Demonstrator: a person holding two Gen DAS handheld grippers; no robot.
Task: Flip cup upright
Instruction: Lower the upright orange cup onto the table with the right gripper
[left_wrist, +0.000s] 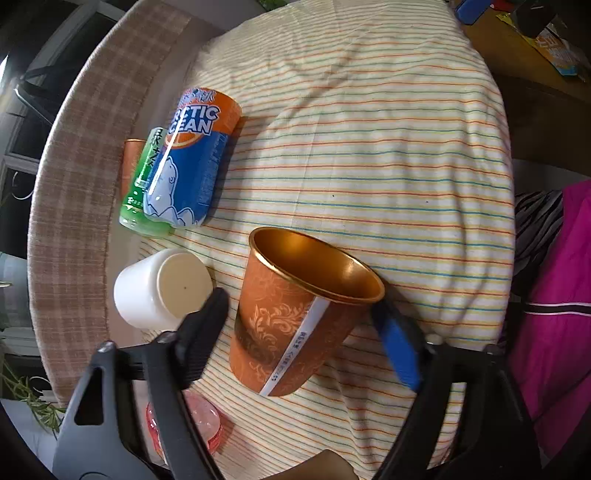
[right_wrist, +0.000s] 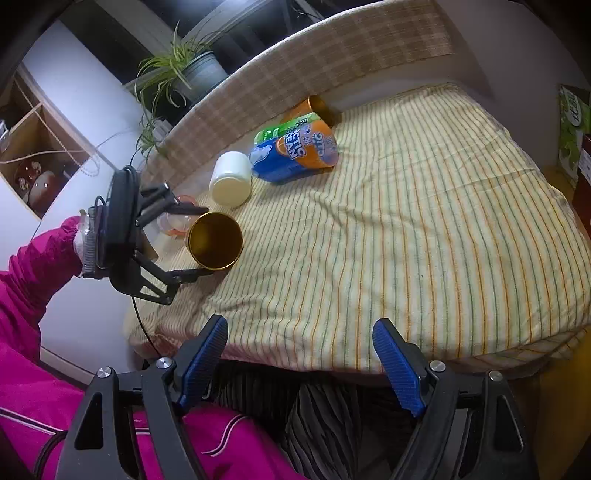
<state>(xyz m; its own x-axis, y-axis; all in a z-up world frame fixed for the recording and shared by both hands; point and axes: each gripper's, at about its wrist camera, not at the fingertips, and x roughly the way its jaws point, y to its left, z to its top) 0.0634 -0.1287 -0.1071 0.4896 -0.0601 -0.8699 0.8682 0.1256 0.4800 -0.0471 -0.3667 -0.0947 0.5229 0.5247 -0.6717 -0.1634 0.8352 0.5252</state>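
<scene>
An orange paper cup (left_wrist: 295, 314) with a gold inside stands upright on the striped cloth, mouth up. My left gripper (left_wrist: 299, 314) is open, its fingers on either side of the cup with a gap on both sides. The right wrist view shows the same cup (right_wrist: 215, 240) between the left gripper's fingers (right_wrist: 192, 275). My right gripper (right_wrist: 300, 343) is open and empty, held off the near edge of the table.
A white jar (left_wrist: 162, 288) lies left of the cup. A blue-orange can (left_wrist: 192, 162), a green can (left_wrist: 142, 184) and another orange cup (right_wrist: 314, 107) lie further back. A pink lid (left_wrist: 207, 421) sits near the left gripper. A checked raised edge (right_wrist: 332, 55) bounds the far side.
</scene>
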